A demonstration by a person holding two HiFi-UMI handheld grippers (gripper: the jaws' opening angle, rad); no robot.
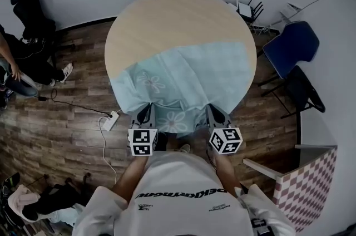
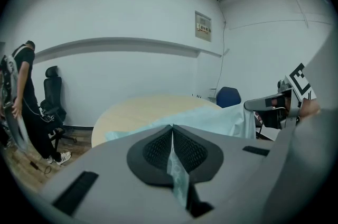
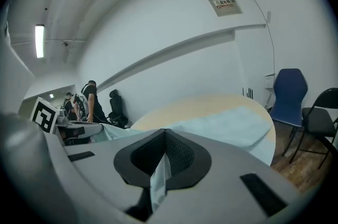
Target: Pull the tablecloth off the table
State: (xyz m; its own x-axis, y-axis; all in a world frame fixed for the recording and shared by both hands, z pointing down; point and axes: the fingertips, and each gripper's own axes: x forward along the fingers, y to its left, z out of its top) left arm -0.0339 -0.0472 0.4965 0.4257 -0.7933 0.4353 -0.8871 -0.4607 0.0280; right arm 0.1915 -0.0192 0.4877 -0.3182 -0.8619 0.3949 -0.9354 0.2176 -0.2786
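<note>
Head view: the round worktop (image 1: 178, 12) is showing bare wood across its far half, while the pale tablecloth (image 1: 194, 76) is covering the near half and reaching past the near edge. The cloth is stretching away from both claws toward the far side, so the pull should probably be running back toward the person. The left claw (image 1: 146, 113) and right claw (image 1: 218, 113) are each pinching the near hem, equally close. Only the gripper views are showing fabric squeezed between the pads (image 2: 157, 149); only the head view is showing the cloth's whole outline.
</note>
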